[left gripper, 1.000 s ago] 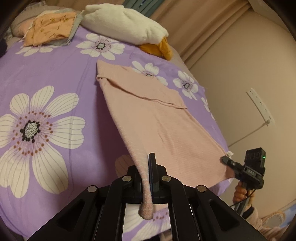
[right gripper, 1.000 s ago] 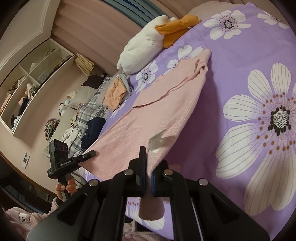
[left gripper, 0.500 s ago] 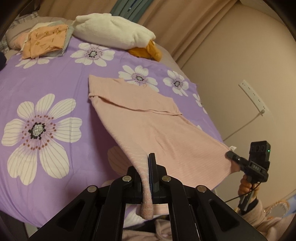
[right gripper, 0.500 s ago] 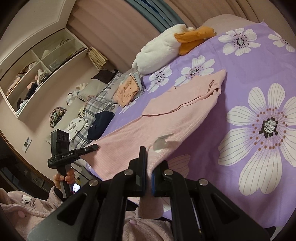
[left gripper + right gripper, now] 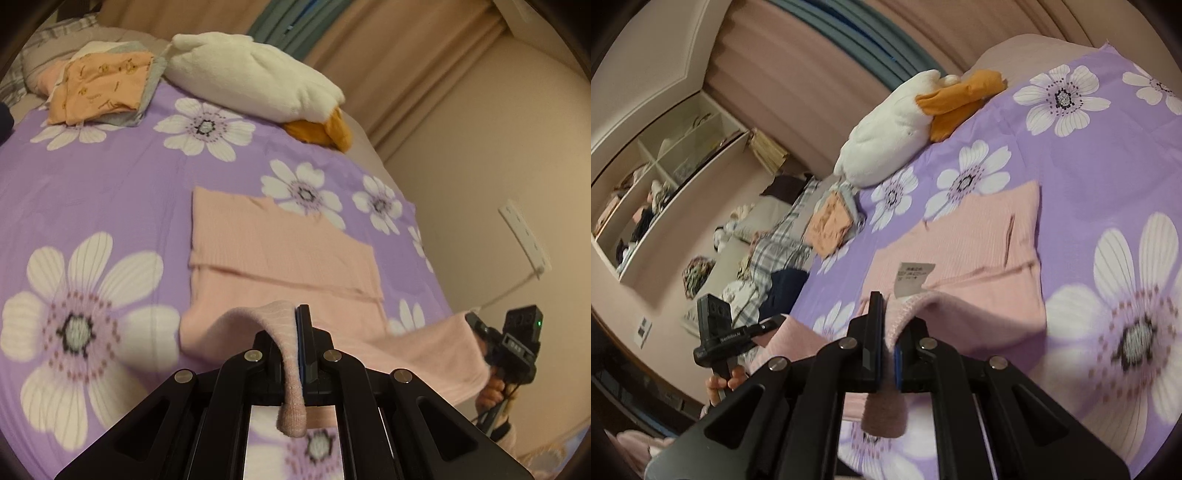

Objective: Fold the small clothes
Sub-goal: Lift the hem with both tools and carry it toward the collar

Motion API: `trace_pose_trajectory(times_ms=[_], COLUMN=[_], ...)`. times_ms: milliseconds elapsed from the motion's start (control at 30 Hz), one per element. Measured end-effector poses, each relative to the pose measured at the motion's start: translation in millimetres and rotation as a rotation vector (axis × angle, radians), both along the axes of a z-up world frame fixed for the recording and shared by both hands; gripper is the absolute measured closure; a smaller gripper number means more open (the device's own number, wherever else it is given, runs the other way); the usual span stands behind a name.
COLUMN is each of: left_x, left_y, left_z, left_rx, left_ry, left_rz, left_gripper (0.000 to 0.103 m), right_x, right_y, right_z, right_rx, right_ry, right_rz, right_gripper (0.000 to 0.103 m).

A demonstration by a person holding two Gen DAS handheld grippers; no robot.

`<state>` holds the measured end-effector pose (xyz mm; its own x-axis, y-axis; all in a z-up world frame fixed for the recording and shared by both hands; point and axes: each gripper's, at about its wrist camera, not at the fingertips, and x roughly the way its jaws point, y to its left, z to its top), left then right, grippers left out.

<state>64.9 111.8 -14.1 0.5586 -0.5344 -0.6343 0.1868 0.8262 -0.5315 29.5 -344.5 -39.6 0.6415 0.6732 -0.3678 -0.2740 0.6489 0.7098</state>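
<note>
Pink top (image 5: 280, 251) flat on purple flowered bedspread (image 5: 110, 192), near hem lifted. Your left gripper (image 5: 300, 332) pinching one hem corner, jaws pressed on fabric. Your right gripper (image 5: 886, 332) pinching other corner beside white label (image 5: 912, 277). White plush duck (image 5: 255, 88) at far edge, well apart.

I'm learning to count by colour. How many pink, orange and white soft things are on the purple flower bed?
Pink: 1, the top held by both grippers, left and right.
Orange: 1, the folded cloth on the far pile.
White: 1, the plush toy with orange feet.
Total: 3
</note>
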Motion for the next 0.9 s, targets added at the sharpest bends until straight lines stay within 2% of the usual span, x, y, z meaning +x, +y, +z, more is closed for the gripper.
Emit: trace_pose_trajectory(times_ms=[200, 433, 533, 667, 900], left_x=[61, 126, 148, 176, 211], left_y=[0, 1, -3, 0, -3], left_z=[-11, -38, -55, -77, -95], left_rx=[-0.003, -0.024, -0.005, -0.029, -0.016], left_ry=[0.053, 0.137, 0.179, 0.236, 0.292], left_rz=[0.038, 0.079, 0.094, 0.129, 0.152], left_gripper=[0.102, 0.102, 0.102, 0.102, 0.102], right_x=[67, 139, 162, 189, 223], right_y=[-11, -22, -23, -25, -32], right_z=[-9, -38, -53, -68, -91], right_rx=[0.014, 0.012, 0.021, 0.01, 0.026], right_ry=[0.053, 0.164, 0.213, 0.265, 0.353], right_rz=[-0.049, -0.115, -0.124, -0.138, -0.185], right_gripper=[0.096, 0.096, 0.095, 0.095, 0.095])
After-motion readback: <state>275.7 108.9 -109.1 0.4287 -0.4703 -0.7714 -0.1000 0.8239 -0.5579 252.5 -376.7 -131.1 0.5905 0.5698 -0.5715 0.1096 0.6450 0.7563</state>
